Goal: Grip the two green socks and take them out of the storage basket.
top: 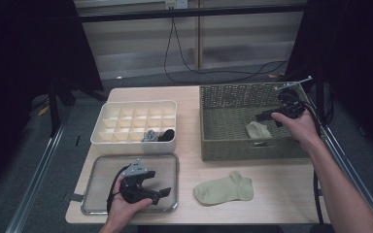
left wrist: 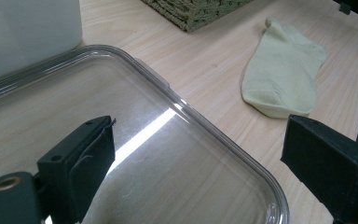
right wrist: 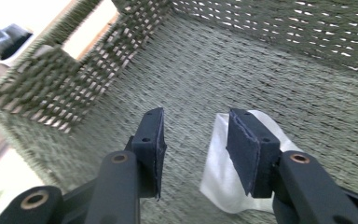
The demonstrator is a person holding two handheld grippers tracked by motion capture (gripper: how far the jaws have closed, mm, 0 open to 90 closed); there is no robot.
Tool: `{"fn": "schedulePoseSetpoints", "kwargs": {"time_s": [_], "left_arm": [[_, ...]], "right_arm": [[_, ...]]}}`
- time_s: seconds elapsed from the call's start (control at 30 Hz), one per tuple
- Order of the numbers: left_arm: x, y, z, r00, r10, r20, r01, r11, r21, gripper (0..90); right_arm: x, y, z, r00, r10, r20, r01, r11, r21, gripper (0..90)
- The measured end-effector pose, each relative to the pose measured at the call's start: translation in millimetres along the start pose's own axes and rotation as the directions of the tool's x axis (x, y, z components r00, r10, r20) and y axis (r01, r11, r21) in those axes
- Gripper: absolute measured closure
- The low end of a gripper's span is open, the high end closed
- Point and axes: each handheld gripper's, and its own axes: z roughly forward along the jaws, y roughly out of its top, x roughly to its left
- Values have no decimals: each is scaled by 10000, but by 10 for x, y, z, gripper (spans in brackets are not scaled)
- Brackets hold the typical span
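A pale green sock (top: 224, 189) (left wrist: 282, 77) lies flat on the wooden table near the front edge. A second pale sock (top: 258, 130) (right wrist: 221, 179) lies on the floor of the woven basket (top: 223, 143) (right wrist: 51, 84). My right gripper (top: 262, 116) (right wrist: 195, 122) hangs inside the basket just above that sock, jaws open with nothing between them. My left gripper (top: 165, 192) (left wrist: 198, 135) rests low over a clear plastic lid (top: 102, 167) (left wrist: 168, 88) at the front left, jaws wide open and empty.
A white divided organizer (top: 111, 109) (left wrist: 28, 32) stands behind the lid, with a grey sock (top: 150, 136) and a black sock (top: 167, 134) in its front compartments. Cables trail on the floor beyond the table. Bare tabletop lies between lid and basket.
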Motion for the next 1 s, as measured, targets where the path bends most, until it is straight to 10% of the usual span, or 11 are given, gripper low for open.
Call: {"fn": "schedulePoseSetpoints", "kwargs": {"time_s": [0.3,1.0], "left_arm": [[0,1,-9,10000,91,2,-91,10000,-29,101],[-28,-1,16,9999,157,39,-158,9998,122,102]], "right_arm": [[-39,119,190,9992,-150,361,111,9941,1076,576],[-159,182,615,9982,-50,605,-54,9855,1693,600]]}}
